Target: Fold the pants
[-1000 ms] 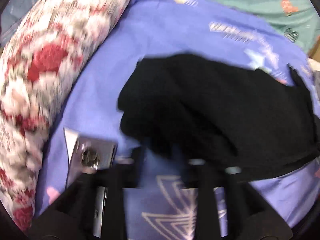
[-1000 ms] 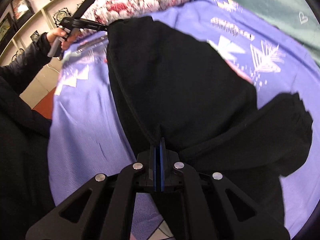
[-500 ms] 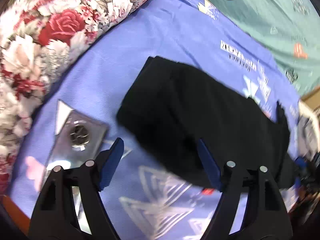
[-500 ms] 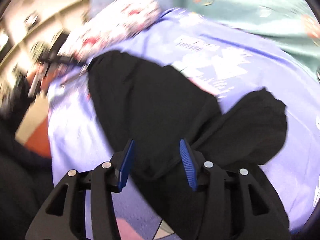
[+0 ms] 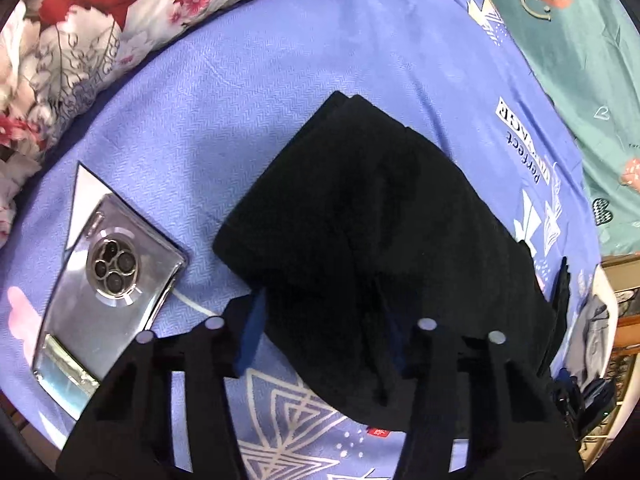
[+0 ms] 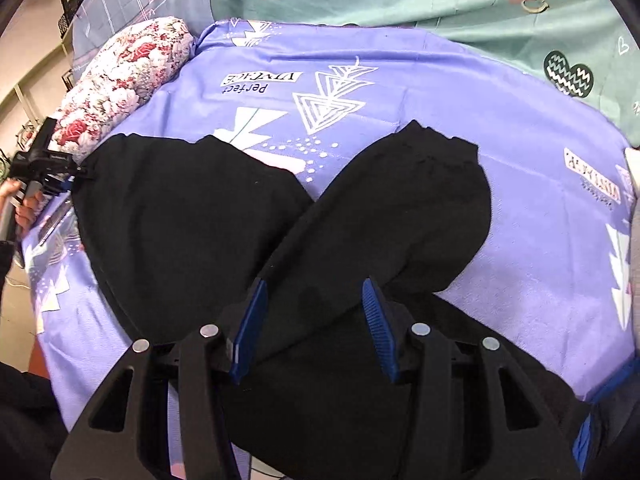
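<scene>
Black pants (image 6: pixel 192 224) lie on the purple bed sheet (image 6: pixel 500 128), one leg crossed over. My right claw (image 6: pixel 314 324) hangs part open above them, gripping nothing. My left claw (image 5: pixel 320 332) is closing, fabric between its fingers, phone (image 5: pixel 108 292) beside.

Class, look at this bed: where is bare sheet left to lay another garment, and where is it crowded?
Bare patches: purple printed sheet between the black pants and the teal patterned bedding; also between the pants and the red floral pillow. Crowded: the near edge, where the silver smartphone lies beside the pants, under the closing left gripper.
</scene>
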`<action>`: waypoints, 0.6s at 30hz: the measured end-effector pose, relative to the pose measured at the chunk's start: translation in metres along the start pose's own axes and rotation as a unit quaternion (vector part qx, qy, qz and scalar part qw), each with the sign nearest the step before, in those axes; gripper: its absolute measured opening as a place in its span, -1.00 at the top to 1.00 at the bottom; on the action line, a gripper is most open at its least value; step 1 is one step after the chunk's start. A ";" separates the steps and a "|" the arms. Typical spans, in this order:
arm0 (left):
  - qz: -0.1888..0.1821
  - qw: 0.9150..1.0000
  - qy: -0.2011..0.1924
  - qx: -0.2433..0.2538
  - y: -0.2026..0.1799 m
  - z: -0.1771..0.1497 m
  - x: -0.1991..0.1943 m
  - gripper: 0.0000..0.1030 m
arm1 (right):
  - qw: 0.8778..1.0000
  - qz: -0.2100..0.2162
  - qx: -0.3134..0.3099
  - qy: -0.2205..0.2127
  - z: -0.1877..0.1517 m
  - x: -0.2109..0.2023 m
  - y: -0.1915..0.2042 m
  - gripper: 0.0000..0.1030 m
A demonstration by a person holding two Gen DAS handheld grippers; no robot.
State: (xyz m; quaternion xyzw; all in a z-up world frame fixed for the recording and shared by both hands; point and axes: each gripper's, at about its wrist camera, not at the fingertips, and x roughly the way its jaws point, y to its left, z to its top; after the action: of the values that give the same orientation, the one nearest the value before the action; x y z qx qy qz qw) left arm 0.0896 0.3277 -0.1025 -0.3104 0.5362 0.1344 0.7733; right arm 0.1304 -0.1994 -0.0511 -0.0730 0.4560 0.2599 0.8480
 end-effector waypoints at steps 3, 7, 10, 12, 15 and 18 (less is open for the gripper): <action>0.024 1.000 0.002 0.016 -0.010 0.000 0.000 0.05 | 1.000 0.013 -0.006 -0.001 0.001 0.001 0.006 0.02; 0.040 0.999 0.011 0.018 -0.014 0.001 -0.001 -0.07 | 1.000 0.015 -0.022 0.001 0.000 0.003 0.015 0.02; 0.048 0.998 0.005 0.031 -0.018 -0.001 -0.004 -0.17 | 0.999 0.024 -0.030 -0.001 -0.003 0.001 0.019 0.02; 0.043 0.999 0.001 0.028 -0.017 0.000 -0.006 -0.18 | 0.999 0.025 -0.034 -0.003 -0.004 0.000 0.020 0.02; 0.032 0.999 0.001 0.026 -0.018 0.003 -0.005 -0.10 | 0.999 0.024 -0.035 -0.002 -0.004 0.002 0.020 0.02; 0.036 0.999 -0.004 0.034 -0.023 0.006 0.000 0.08 | 0.999 0.025 -0.034 -0.001 -0.004 0.002 0.021 0.02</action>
State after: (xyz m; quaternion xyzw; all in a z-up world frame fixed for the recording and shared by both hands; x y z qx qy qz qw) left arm 0.1069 0.3139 -0.0932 -0.2636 0.5486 0.1449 0.7801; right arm 0.1179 -0.1818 -0.0529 -0.0901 0.4477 0.2960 0.8389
